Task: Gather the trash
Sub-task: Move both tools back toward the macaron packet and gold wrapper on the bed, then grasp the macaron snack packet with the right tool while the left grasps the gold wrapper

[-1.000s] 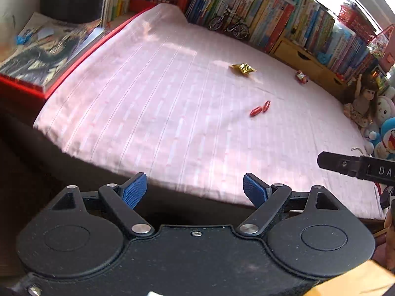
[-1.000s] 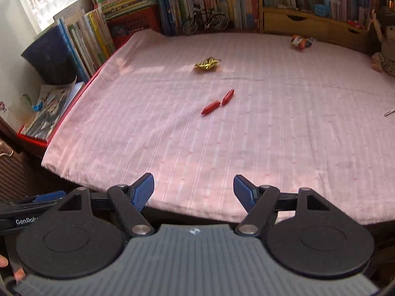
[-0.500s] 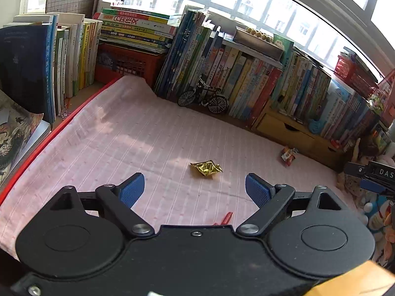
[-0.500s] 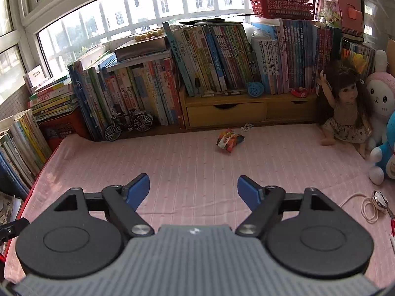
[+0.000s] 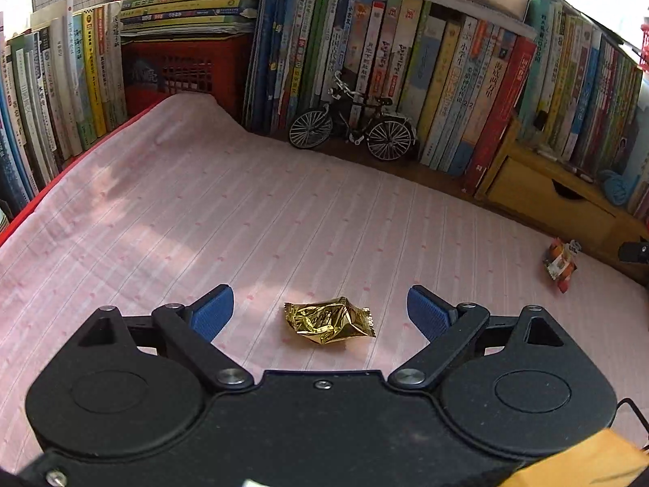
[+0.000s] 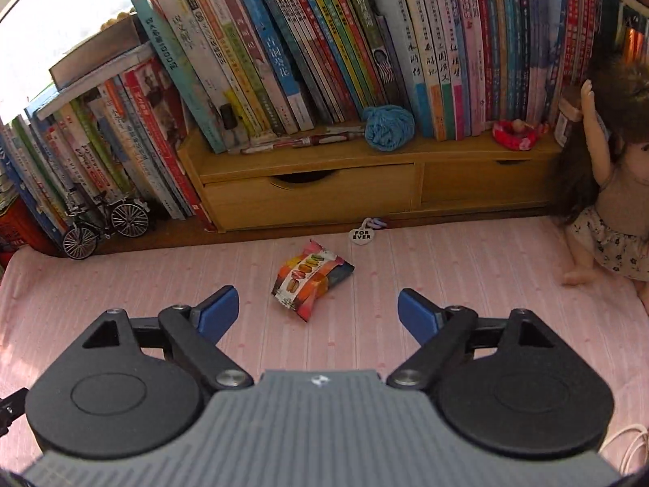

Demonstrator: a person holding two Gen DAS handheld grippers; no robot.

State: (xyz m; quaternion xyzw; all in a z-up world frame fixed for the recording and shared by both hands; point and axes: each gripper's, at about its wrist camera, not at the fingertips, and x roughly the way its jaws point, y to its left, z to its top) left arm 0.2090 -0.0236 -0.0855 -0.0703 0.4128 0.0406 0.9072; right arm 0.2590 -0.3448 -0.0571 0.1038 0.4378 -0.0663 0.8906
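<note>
— On the pink striped cloth [image 5: 203,211], where does the trash lie?

— A crumpled gold wrapper [image 5: 329,322] lies flat on it, between the blue pads of the left gripper [image 5: 320,312], touched by neither. That claw is released and its jaws are opening.

— And the other piece?

— A colourful snack packet [image 6: 310,282] printed with macarons, also on the cloth, just ahead of the right gripper [image 6: 318,310], a little toward its left pad. That claw is released too, jaws opening, nothing pressed between them. In the left view the same packet [image 5: 560,261] shows well to the right of the gold wrapper.

— What stands around the gold wrapper?

— Beyond it, at the cloth's far edge, a small model bicycle [image 5: 353,126] stands upright against a long row of books [image 5: 405,73]. To the far left of the wrapper, a red crate [image 5: 182,69] carries a stack of books. To its far right, a wooden drawer unit [image 6: 365,190] sits under more books, with a blue yarn ball [image 6: 387,128] on top.

— Anything else?

— A white heart tag [image 6: 362,236] lies just past the packet, and a doll [image 6: 608,203] leans at the right edge.
</note>
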